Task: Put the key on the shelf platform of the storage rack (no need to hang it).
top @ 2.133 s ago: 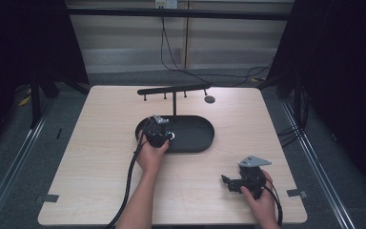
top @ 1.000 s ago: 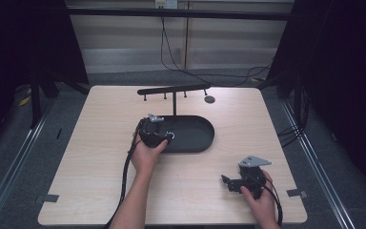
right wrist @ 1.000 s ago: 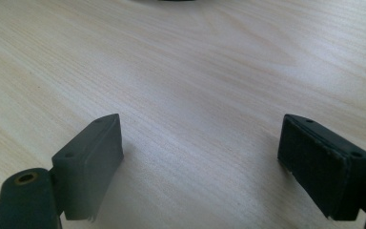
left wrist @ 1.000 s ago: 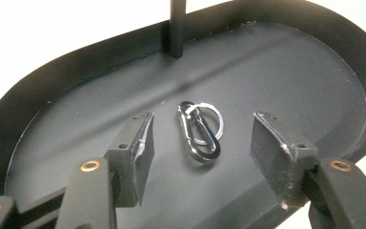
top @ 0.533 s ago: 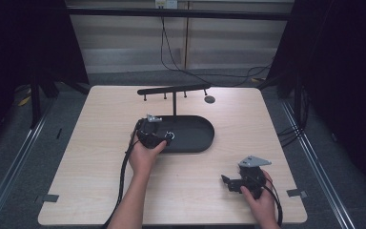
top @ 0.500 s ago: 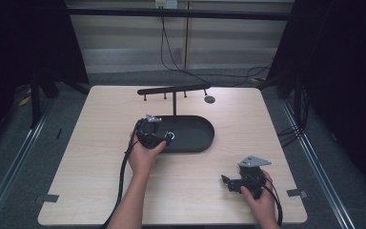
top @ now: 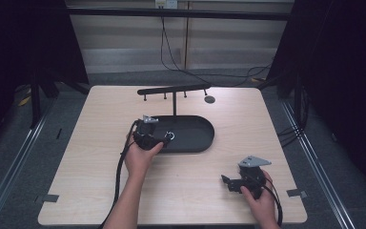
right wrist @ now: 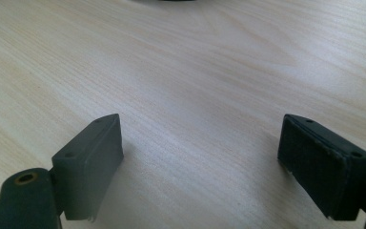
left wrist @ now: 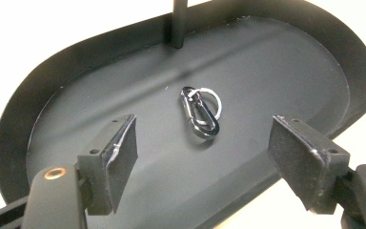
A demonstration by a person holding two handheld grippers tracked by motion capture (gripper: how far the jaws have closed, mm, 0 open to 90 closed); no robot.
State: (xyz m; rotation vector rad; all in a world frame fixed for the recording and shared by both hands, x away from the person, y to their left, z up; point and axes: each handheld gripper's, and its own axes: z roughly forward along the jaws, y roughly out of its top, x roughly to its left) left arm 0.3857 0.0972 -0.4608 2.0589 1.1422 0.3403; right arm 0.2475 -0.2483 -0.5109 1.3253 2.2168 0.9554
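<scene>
Pale wooden table (top: 181, 191) fills the high view, and on it we see a black oval metal tray (top: 195, 138) with a thin T-shaped rack rising from its far edge. Our left gripper (top: 158, 139) hovers at the tray's left end; our right gripper (top: 228, 182) rests well apart, near the front right corner.

From the left gripper view, the jaws have just been opening and stand wide, gripping nothing (a small silver carabiner with a key ring (left wrist: 201, 112) lies on the tray floor beyond them).

Along the right gripper view, the jaws stand wide apart over bare wood, holding nothing.
</scene>
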